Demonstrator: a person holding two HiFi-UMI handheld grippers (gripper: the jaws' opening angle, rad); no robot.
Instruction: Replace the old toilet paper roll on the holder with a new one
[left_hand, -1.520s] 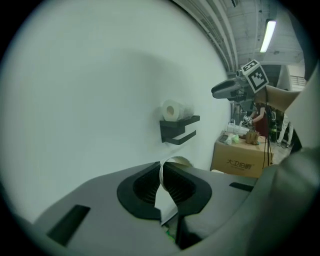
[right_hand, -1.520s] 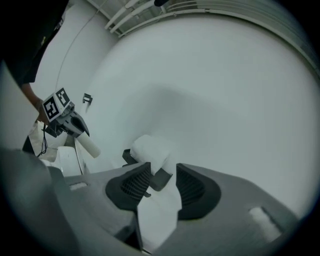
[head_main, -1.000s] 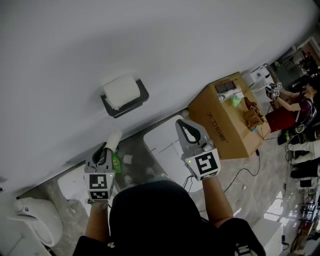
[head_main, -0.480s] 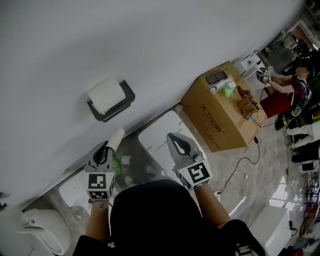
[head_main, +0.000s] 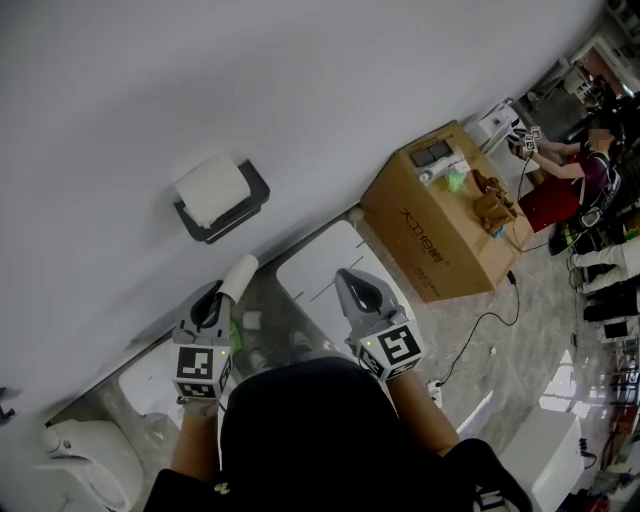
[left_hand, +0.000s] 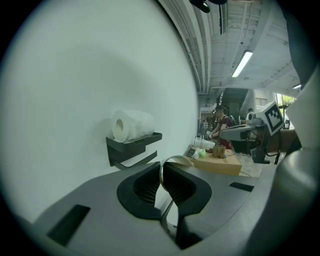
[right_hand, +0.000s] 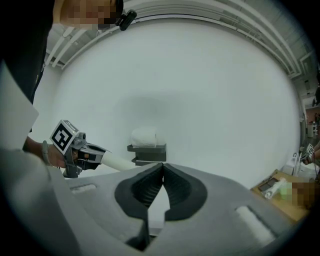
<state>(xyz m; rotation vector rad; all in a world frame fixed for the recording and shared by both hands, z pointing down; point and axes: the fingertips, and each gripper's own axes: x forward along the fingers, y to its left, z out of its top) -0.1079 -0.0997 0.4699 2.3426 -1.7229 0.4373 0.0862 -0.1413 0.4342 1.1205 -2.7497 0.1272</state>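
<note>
A black wall holder (head_main: 232, 216) carries a full white paper roll (head_main: 208, 188) on its top shelf; the bar beneath it (left_hand: 135, 161) looks bare. My left gripper (head_main: 220, 298) is shut on the thin wall of an empty pale cardboard tube (head_main: 238, 272), below and right of the holder, apart from it. In the left gripper view the tube's rim (left_hand: 176, 159) curves up between the pads of the left gripper (left_hand: 161, 167). My right gripper (head_main: 346, 276) is shut with nothing in it, further right. The right gripper view shows roll (right_hand: 144, 136), holder (right_hand: 148, 148) and tube (right_hand: 118, 162).
A brown cardboard box (head_main: 440, 225) with small items on top stands against the wall at the right. White boxes (head_main: 330, 270) lie on the floor below the grippers. A toilet (head_main: 85, 460) is at lower left. A person (head_main: 575, 170) sits far right.
The right gripper has sunk and rolled. The left gripper with the tube has shifted slightly along the wall. The head view has swung, so the holder sits further left.
</note>
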